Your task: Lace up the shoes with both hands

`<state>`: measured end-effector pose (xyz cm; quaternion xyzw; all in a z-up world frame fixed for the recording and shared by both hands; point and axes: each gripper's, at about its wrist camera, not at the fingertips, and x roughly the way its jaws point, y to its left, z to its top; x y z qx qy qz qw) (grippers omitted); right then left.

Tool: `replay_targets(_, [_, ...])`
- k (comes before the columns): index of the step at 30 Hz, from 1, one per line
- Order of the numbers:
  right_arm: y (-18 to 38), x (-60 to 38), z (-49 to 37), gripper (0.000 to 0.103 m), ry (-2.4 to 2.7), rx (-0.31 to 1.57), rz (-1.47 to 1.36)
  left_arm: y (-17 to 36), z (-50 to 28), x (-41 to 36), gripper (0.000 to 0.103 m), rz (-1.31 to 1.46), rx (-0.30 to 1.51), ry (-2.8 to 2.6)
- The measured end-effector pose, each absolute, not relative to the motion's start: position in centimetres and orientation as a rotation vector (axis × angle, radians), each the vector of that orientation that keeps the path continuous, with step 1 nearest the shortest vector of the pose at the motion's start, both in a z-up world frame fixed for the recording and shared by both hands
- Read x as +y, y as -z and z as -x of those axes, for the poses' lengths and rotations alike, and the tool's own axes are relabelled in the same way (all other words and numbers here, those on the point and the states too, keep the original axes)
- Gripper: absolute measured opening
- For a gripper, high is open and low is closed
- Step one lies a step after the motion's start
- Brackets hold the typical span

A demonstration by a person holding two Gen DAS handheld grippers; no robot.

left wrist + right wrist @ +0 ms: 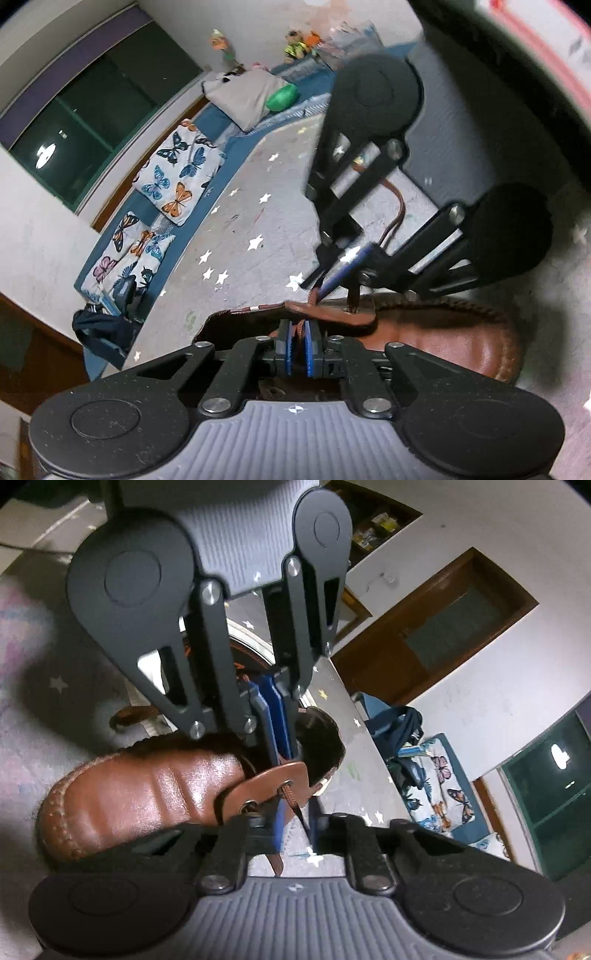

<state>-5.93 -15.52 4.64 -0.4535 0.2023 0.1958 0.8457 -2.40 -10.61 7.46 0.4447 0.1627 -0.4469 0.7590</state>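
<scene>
- Resting on the star-patterned mat (pixel 240 221), the brown leather shoe (pixel 147 790) lay between both tools.
- Left hand-held gripper (pixel 298 345) pinched the brown lace (pixel 301 328) at the tongue.
- Right hand-held gripper (pixel 295 830) clamped the lace's other end, by the eyelet flap (pixel 273 779).

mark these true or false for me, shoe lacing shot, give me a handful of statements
1. The shoe is brown leather. True.
2. The shoe sits on bare wooden boards. False: it rests on a grey mat printed with white stars.
3. A lace runs between the fingers of the left gripper. True.
4. The lace is white. False: it is brown, like the shoe.
5. The right gripper hangs well away from the shoe. False: it is right at the eyelet flap, with the lace between its fingers.
6. Butterfly-print cushions lie along the wall. True.
</scene>
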Motion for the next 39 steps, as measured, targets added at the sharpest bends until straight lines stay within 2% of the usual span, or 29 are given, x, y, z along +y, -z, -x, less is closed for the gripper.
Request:
replay_targets(2, [-4.6,-15.7,5.7,0.002,-0.389,0.434,0.932,-8.1,2.7,-9.8,0.017,-0.907,0.363,0.970])
replay_targets(5, [-4.8,-16.0,5.5,0.002,-0.349,0.437,0.890,-9.2,3.6,-8.3,0.033,-0.816,0.363,0.956])
replay_targets(7, [-4.9,-16.2,5.5,0.002,-0.327,0.440,0.861,-9.5,4.0,-7.1,0.033,-0.773,0.381,0.928])
replay_targets(9, [-5.2,-16.5,5.6,0.002,-0.311,0.446,0.827,-9.6,4.2,-6.1,0.052,-0.739,0.408,0.899])
replay_targets(13, [-5.9,-16.9,6.1,0.002,-0.277,0.446,0.762,-8.2,4.0,-4.9,0.060,-0.710,0.503,0.841])
replay_targets(15, [-6.1,-17.2,6.4,0.002,-0.262,0.449,0.740,-7.3,3.8,-4.5,0.068,-0.702,0.555,0.815])
replay_targets(25, [-7.1,-18.9,7.2,0.002,-0.168,0.456,0.626,-3.9,2.5,-4.0,0.077,-0.697,0.705,0.691])
replay_targets(27, [-7.4,-19.4,7.1,0.002,-0.148,0.453,0.606,-3.7,2.4,-4.1,0.083,-0.692,0.707,0.674])
replay_targets(39, [-10.5,-22.4,7.1,0.002,-0.057,0.408,0.484,-3.1,1.9,-4.3,0.094,-0.686,0.699,0.621])
